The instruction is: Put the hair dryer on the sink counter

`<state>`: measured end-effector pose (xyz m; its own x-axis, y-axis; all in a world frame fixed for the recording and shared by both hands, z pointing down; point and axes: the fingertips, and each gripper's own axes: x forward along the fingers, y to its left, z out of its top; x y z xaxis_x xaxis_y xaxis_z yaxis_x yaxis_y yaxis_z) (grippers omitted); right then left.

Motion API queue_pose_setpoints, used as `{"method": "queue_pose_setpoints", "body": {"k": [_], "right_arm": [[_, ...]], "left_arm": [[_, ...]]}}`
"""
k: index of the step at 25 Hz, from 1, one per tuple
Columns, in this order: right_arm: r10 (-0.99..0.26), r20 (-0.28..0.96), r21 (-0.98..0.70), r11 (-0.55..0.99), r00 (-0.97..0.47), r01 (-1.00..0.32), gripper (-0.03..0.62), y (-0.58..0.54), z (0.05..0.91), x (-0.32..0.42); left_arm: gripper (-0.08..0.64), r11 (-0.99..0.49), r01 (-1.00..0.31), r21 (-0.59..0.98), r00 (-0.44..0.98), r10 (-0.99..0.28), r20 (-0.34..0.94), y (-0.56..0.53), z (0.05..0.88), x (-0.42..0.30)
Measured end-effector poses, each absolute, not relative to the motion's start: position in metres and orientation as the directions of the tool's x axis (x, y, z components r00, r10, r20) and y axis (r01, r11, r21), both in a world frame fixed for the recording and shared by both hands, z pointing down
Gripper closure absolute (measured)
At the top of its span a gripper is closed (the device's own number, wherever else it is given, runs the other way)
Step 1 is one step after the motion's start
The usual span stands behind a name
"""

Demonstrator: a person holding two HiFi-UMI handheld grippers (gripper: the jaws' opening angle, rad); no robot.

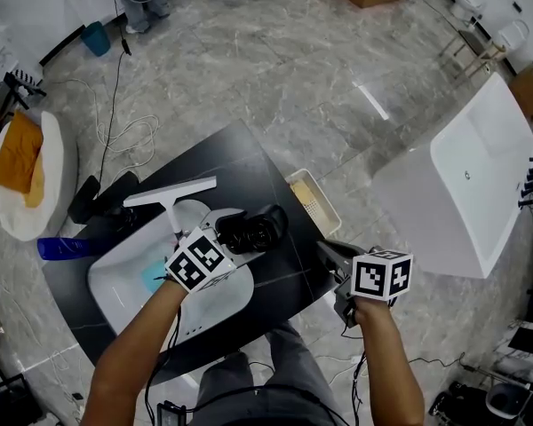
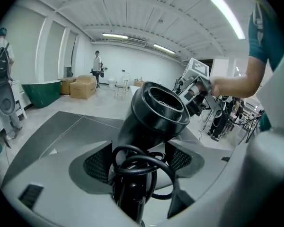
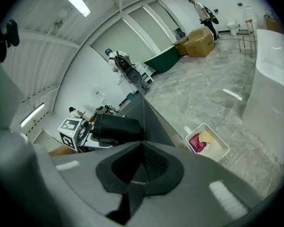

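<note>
Black sink counter on marble floor

- Counter: bare black strip right of the basin, open below my left gripper.
- Faucet: upright at the basin's far rim, just beside the hair dryer I grip; bars that side.
- Blue bottle: lies at the counter's left end.
- Basket: on the floor, just beside the counter's right edge.
- My right gripper: closed, at the near right corner.

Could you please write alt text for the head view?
The left gripper holds a black hair dryer above a black counter, beside its white sink. The right gripper, shut and empty, hovers near the counter's right edge.
</note>
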<state>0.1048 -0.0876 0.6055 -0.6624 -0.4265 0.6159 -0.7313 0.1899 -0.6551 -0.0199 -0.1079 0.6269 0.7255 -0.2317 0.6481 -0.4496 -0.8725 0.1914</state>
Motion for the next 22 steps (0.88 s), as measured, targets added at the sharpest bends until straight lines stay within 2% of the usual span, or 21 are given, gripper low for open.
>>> {"method": "queue_pose_setpoints", "body": {"k": [22], "right_arm": [[-0.418,0.614,-0.675,0.162,-0.67,-0.72,0.581,-0.078,0.612,0.106]], "left_arm": [[0.209,-0.89,-0.444,0.104,0.693,-0.268,0.669,-0.103,0.625,-0.021]]}}
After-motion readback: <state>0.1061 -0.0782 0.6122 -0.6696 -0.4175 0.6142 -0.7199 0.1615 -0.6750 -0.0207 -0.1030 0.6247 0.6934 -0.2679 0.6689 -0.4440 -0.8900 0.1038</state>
